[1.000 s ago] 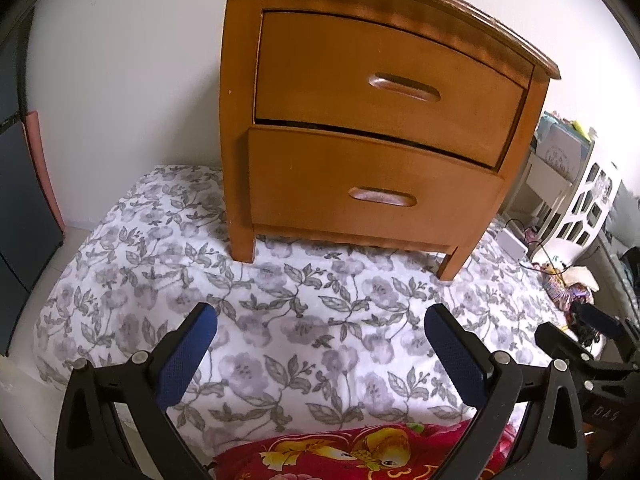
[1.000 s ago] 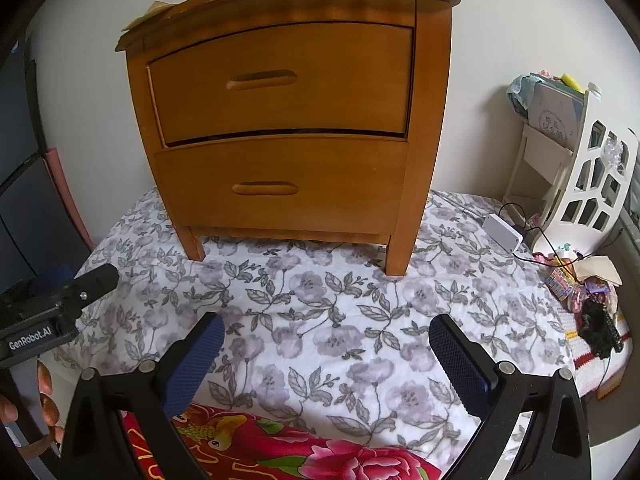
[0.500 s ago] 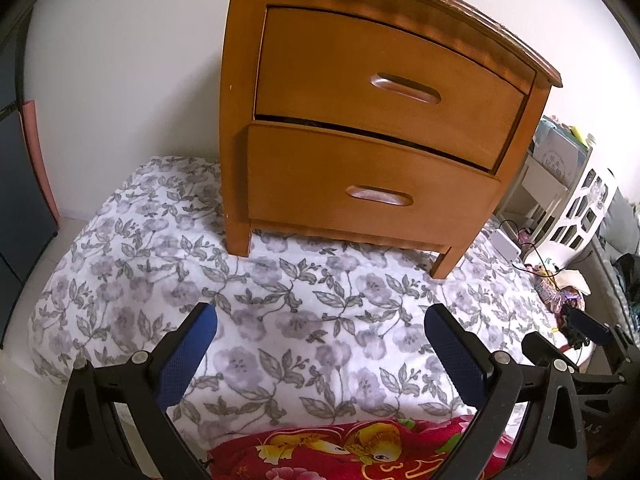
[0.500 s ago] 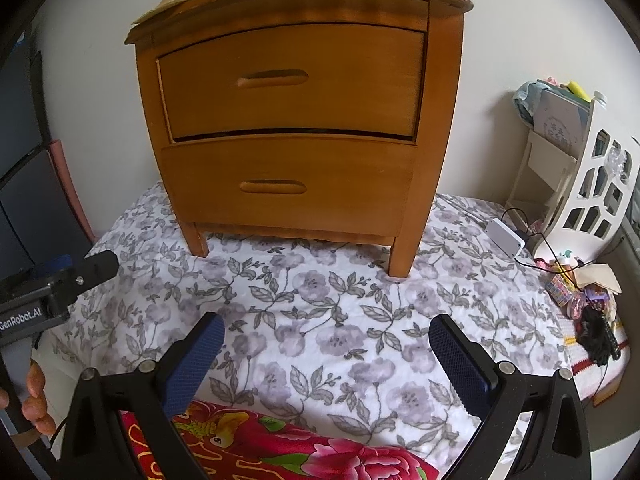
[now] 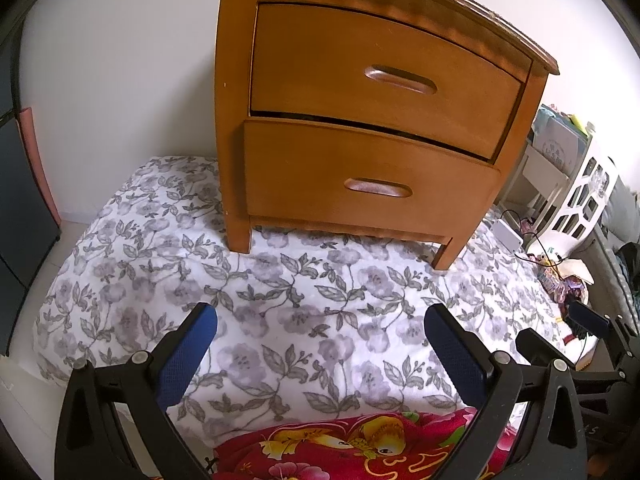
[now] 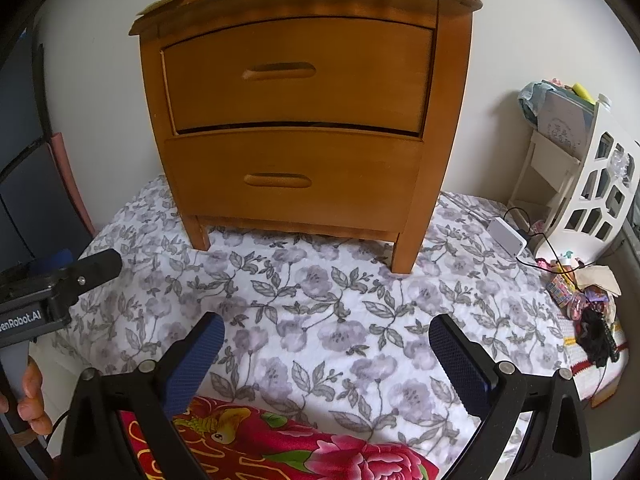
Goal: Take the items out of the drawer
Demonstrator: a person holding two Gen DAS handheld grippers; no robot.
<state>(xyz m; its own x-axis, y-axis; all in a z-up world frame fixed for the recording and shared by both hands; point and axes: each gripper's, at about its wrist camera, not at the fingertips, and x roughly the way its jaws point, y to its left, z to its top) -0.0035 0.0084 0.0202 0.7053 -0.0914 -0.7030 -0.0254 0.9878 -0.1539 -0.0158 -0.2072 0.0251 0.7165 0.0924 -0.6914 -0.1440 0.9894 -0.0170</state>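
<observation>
- The floral grey-and-white quilted cloth (image 5: 304,312) carries everything; the orange-brown wooden two-drawer nightstand (image 6: 296,120) stands at its far edge against the white wall, and it fills more of both wrist views than it did a second ago, so both grippers have moved in toward it.
- The lower drawer with a recessed oval handle (image 5: 378,187) sits a little proud of the frame, a dark gap showing along its top edge; the upper drawer with the same recessed handle (image 5: 400,79) sits flush. Neither front has shifted over the last second, so the items to be taken are hidden inside and nothing has come out yet.
- The red flower-printed blanket (image 6: 280,444) lies at the near edge of the cloth, under both grippers.
- The white lattice-sided shelf unit (image 6: 592,184) stands off the right edge of the cloth, with a small white charger box (image 6: 507,236) at that edge.
- The left gripper (image 5: 320,332) hovers above the near part of the cloth, its blue-padded fingers spread wide and holding nothing, well apart from the nightstand.
- The right gripper (image 6: 326,338) hovers likewise, fingers wide apart and empty.
- Judged from this, the approach is under way and opening a drawer is the step in hand; the slightly open lower drawer looks the easier start, with a fingertip hooked into its handle recess.
</observation>
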